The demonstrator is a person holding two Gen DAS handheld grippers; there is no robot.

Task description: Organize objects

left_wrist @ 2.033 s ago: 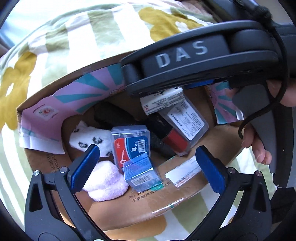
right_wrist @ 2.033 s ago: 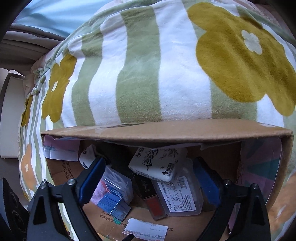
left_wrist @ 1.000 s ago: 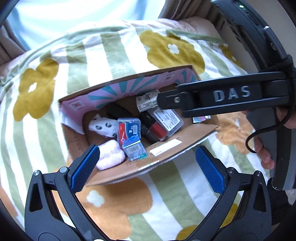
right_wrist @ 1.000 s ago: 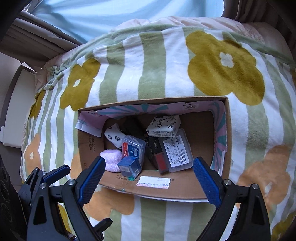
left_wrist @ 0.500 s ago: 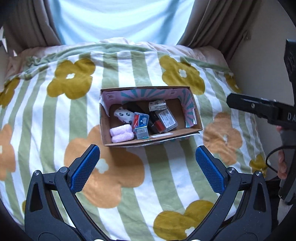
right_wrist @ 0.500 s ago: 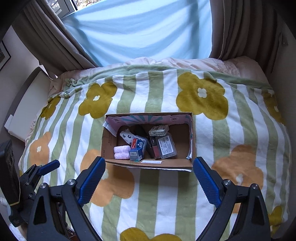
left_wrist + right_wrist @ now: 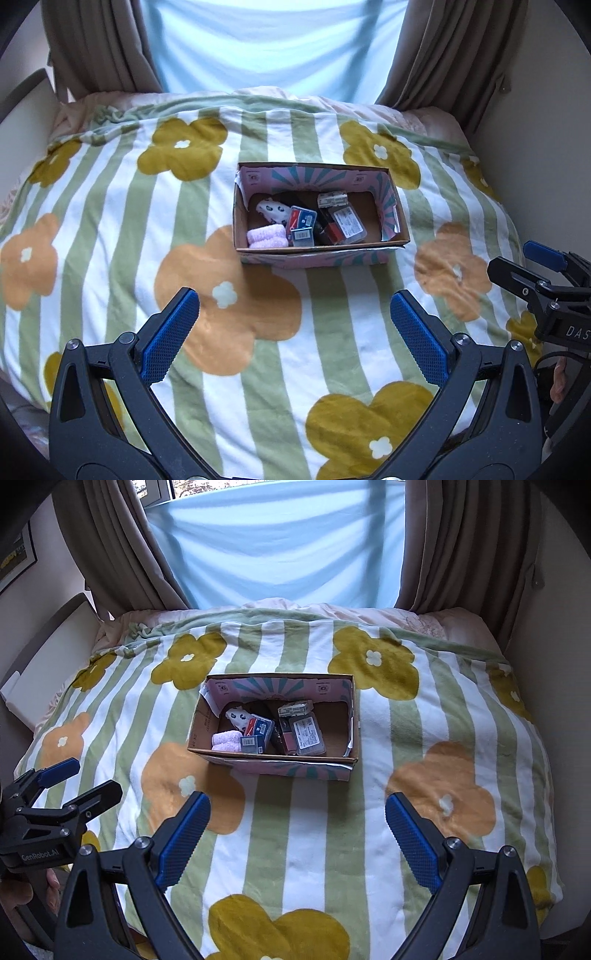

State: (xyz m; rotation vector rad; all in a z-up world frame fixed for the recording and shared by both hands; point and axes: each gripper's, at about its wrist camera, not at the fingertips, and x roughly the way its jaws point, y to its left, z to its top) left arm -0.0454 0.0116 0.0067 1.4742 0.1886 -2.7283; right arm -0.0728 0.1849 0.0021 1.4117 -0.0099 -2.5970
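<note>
Both grippers, left [image 7: 294, 332] and right [image 7: 297, 829], hold jaws spread (nothing between); cardboard box [image 7: 271, 762] sits filled.

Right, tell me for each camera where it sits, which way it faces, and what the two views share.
Left wrist: on the left gripper, above the bed's near end, facing the window; its open fingers frame the cardboard box; the right gripper shows at right.
Right wrist: on the right gripper, same heading; open fingers below, the left gripper and a hand at left.
Shared: box, flowered blanket, curtains.
</note>
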